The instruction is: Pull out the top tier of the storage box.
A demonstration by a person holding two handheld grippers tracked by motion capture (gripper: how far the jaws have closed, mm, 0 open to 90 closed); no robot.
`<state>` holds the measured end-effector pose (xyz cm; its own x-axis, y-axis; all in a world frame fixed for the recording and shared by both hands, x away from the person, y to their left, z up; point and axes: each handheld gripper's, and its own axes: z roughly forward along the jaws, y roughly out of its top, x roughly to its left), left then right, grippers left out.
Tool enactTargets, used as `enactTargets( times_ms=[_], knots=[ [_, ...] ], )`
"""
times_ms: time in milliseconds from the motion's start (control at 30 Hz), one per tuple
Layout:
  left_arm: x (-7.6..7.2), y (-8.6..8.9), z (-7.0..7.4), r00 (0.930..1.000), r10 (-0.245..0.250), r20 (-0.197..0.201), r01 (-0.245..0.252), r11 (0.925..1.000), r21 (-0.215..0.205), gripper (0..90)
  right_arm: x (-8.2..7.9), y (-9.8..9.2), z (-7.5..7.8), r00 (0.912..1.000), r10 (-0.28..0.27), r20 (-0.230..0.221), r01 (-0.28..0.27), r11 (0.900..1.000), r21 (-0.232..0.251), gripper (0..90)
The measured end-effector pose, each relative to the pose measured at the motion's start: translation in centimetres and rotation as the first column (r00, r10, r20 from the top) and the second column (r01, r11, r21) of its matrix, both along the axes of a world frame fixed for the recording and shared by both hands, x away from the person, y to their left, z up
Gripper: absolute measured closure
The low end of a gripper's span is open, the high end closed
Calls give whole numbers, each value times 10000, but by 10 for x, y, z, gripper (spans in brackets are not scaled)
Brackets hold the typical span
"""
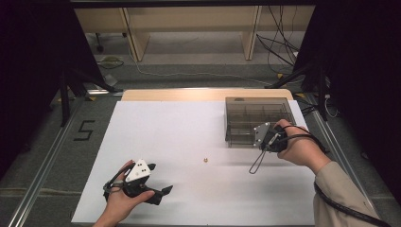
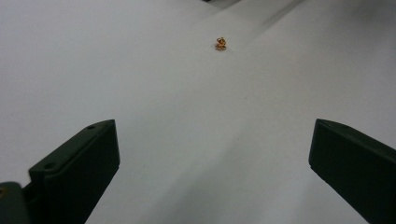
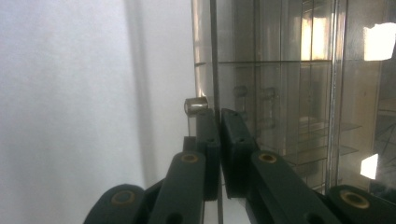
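A smoky clear plastic box (image 1: 250,113) with inner dividers stands at the back right of the white sheet. My right gripper (image 1: 261,142) is at its front edge. In the right gripper view the jaws (image 3: 219,116) are shut on a thin clear edge of the box (image 3: 280,84), right beside a small cylindrical knob (image 3: 196,105). A tiny gold piece (image 1: 205,160) lies alone mid-table. My left gripper (image 1: 163,191) rests near the front left, open, pointing toward the gold piece (image 2: 221,43), which lies well beyond its empty jaws (image 2: 212,135).
The white sheet (image 1: 156,127) covers the table, with a wooden strip (image 1: 189,94) along the far edge. A cable loop (image 1: 257,163) hangs from the right gripper onto the sheet. Dark stands and cables are on the floor beyond the table.
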<state>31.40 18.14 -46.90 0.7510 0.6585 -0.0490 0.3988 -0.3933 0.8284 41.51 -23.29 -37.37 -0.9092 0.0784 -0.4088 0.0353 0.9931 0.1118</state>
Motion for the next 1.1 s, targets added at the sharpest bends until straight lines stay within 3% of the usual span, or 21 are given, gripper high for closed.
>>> enactTargets(
  times_ms=[900, 1000, 1100],
  knots=[
    [0, 0, 0, 10000, -3, 8, 3, 10000, 18, 17, -6, -3, -2, 9999, -112, -55, 113, 9996, 248, 862],
    [0, 0, 0, 10000, -9, -3, 9, 10000, -1, 17, -6, -4, -2, 9997, -224, -11, 224, 9996, 182, 828],
    [0, -1, 0, 10000, -11, -9, 11, 10000, 10, 17, -7, -8, -1, 9989, -442, 124, 436, 9981, 426, 744]
  ],
)
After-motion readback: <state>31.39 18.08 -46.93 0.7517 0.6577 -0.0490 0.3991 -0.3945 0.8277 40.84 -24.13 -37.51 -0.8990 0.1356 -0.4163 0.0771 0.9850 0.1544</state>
